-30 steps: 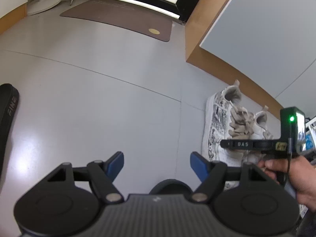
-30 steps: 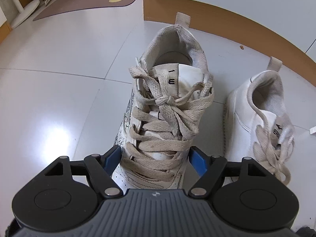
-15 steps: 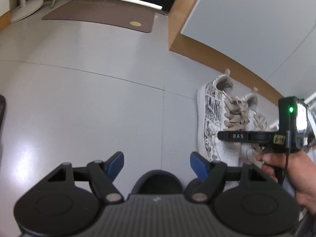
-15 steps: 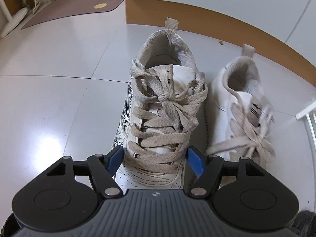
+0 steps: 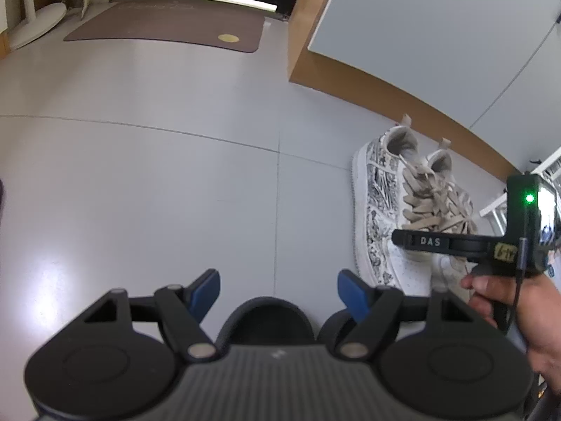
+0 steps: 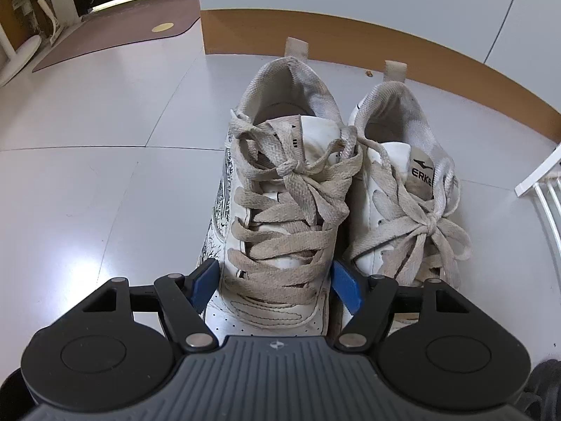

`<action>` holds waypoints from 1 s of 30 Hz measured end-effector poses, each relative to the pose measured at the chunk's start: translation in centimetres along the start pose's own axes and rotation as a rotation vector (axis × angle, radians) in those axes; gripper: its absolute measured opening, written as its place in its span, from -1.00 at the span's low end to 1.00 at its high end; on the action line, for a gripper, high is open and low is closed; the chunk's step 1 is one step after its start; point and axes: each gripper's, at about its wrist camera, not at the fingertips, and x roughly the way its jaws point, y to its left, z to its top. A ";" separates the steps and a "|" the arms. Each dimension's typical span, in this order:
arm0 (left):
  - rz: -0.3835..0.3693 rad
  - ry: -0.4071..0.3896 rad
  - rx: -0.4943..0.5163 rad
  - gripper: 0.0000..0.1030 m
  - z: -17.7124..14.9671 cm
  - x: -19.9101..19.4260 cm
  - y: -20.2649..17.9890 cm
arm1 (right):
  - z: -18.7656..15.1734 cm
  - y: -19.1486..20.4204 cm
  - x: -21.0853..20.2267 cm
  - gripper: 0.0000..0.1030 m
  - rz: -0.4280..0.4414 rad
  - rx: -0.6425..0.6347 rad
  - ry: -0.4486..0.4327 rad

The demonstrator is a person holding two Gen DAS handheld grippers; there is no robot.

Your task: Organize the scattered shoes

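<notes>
A white sneaker with black print and beige laces (image 6: 280,217) stands on the grey floor, its heel toward the wall. My right gripper (image 6: 275,280) is shut on its forefoot, one blue pad on each side. A plain white sneaker (image 6: 403,193) sits tight against it on the right. In the left wrist view both sneakers (image 5: 382,210) stand by the wall, with a hand (image 5: 508,301) holding the right gripper over them. My left gripper (image 5: 278,282) is open above bare floor, nothing between its pads. Two black shoes (image 5: 263,319) peek out under it.
A wooden skirting (image 5: 403,94) runs along the grey wall behind the sneakers. A brown doormat (image 5: 168,28) lies by the doorway at the far end. A white rack (image 6: 540,182) stands right of the sneakers. A white round base (image 5: 35,24) sits far left.
The printed sneaker has slid right in the right gripper until it touches the plain one. The left gripper moved right; a black shoe at the left edge left view.
</notes>
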 end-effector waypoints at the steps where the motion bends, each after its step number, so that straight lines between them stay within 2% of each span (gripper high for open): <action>1: -0.001 0.001 -0.001 0.48 -0.1 -0.1 0.1 | 0.0 -0.2 -0.1 0.43 -0.001 0.005 0.002; 15: -0.020 -0.006 -0.003 0.48 0.6 0.5 0.7 | -0.8 0.0 -0.4 0.29 -0.062 0.067 0.025; 21: -0.017 -0.012 0.005 0.48 0.7 0.2 0.1 | -2.6 -1.4 -2.2 0.34 -0.044 0.124 0.033; 25: -0.019 -0.021 0.005 0.48 0.8 0.0 -0.4 | -3.0 -2.7 -2.5 0.43 0.011 0.198 0.062; 30: 0.004 -0.021 0.019 0.48 0.3 0.1 -1.6 | -3.8 -3.2 -4.0 0.43 0.024 0.171 0.072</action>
